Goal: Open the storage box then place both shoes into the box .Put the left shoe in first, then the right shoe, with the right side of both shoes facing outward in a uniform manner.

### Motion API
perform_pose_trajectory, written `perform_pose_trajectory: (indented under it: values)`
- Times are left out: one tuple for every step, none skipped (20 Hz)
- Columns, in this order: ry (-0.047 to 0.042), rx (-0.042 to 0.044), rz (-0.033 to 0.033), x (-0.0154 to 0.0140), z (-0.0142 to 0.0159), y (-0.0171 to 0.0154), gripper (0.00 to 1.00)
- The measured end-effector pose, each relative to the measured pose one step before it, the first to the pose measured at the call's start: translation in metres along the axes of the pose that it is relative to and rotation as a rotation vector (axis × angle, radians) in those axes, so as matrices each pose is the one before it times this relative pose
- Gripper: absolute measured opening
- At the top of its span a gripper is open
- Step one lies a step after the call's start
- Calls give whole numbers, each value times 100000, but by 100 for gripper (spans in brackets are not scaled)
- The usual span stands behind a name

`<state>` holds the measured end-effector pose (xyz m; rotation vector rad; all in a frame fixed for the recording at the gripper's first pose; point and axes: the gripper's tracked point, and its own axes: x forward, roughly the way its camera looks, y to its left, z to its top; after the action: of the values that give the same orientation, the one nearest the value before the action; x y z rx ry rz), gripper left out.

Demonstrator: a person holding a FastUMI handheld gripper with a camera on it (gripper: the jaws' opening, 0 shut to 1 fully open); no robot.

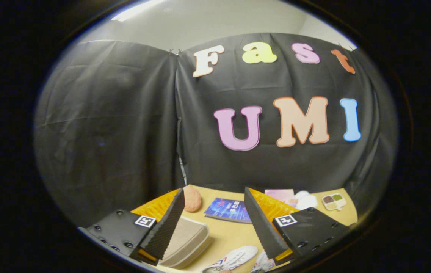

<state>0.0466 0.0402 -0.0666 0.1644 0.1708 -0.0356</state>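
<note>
Storage box (185, 242) and shoes (234, 258) under raised, wide-open tongs (215, 193).

Gripper (215, 223) fingers spread wide, gripping nothing. Closed box (187, 242) at 7 o'clock beside left finger; shoe (234, 258) at 6; book (227, 209) between fingertips on table (226, 235).

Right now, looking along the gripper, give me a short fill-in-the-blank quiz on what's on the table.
1. The gripper has its fingers ___, holding nothing.
2. The storage box by the left finger has its lid ___.
3. The white shoe lies on the ___.
4. Beyond the fingers lies a blue ___.

Missing words: open; closed; table; book
</note>
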Motion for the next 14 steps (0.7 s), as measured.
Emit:
perform_pose_trajectory:
  values:
    - [3142,3332,1043,417,-1329,93,97]
    - [2878,3278,425,397,-1240,-30,97]
    - [2411,2859,-114,357,-1219,-189,97]
    - [2590,2716,421,286,-1180,-143,96]
    - [3113,2591,314,536,-1507,-143,96]
    - [3467,2749,946,369,-1278,64,95]
    - [3185,2744,1556,535,-1434,154,95]
    - [3296,2779,1376,469,-1357,-78,96]
    - [3196,3589,1235,504,-1320,-148,96]
    - [3313,3189,1070,347,-1252,152,96]
    - [2506,2761,1022,481,-1112,-4,96]
    - [2282,2608,1163,511,-1078,-67,96]
    - [2296,1789,573,591,-1148,-203,96]
    - [2011,1740,415,473,-838,-225,96]
